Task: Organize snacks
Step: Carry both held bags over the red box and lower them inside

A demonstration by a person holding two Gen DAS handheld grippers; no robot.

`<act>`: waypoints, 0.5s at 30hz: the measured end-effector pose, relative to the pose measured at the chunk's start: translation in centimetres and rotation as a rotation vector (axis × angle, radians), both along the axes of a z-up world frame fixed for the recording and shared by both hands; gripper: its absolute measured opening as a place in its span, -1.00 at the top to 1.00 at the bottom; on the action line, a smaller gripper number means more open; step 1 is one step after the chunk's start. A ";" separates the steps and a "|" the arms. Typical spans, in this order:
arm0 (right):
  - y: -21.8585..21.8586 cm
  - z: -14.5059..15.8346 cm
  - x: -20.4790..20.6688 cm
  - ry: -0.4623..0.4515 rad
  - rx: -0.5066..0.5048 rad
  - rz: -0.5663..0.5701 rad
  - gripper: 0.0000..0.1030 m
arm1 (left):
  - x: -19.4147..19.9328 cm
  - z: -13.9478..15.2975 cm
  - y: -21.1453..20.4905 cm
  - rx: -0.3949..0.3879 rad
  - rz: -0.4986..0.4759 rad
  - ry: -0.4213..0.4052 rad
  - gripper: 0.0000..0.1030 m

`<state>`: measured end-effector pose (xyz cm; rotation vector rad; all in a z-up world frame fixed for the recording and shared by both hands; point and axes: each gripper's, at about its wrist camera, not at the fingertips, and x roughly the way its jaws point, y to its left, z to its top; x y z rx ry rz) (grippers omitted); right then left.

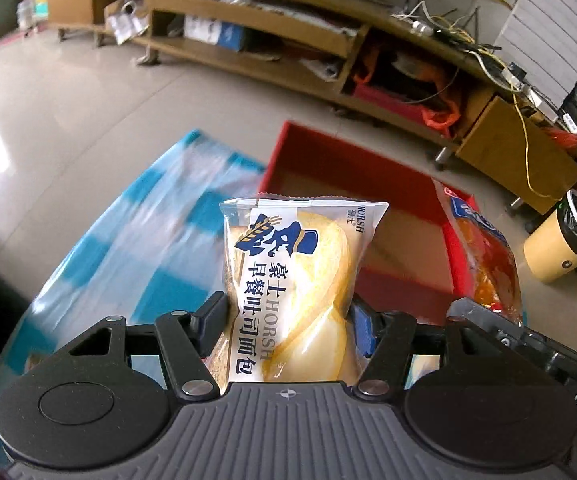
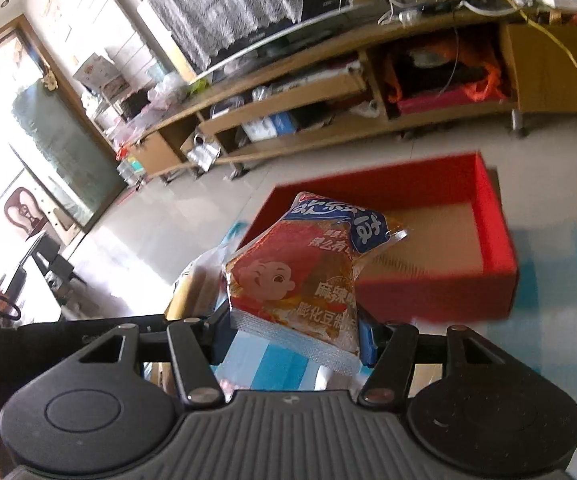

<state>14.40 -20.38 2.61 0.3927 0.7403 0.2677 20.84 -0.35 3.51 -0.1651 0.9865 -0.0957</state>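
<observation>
The bread packet (image 1: pixel 300 288) in my left claw (image 1: pixel 288 320) reads "HORSH" and "豪士HORSH 早餐吐司面包"; my right claw's (image 2: pixel 292 332) snack pouch (image 2: pixel 308 276) shows "麻辣" and "膨化豆制".

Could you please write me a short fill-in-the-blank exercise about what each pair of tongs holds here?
1. The left tongs are shut on a packet of sliced ____.
2. The right tongs grip an orange snack packet showing a cartoon ____.
3. Beyond both packets sits an open box coloured ____.

Missing words: bread; face; red
</observation>
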 end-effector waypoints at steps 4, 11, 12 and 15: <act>-1.0 -0.4 2.2 0.000 -0.019 -0.021 -0.08 | 3.3 -0.5 -1.8 0.037 -0.004 -0.027 -0.34; -1.5 -2.4 6.8 0.027 -0.047 -0.019 -0.08 | 8.4 -2.1 -4.1 0.108 -0.022 -0.050 -0.34; -1.4 -2.6 7.3 0.026 -0.058 -0.013 -0.07 | 8.8 -2.3 -4.3 0.121 -0.027 -0.055 -0.34; -1.0 -3.7 8.5 0.034 -0.094 0.004 -0.07 | 10.0 -3.0 -5.1 0.156 -0.040 -0.071 -0.34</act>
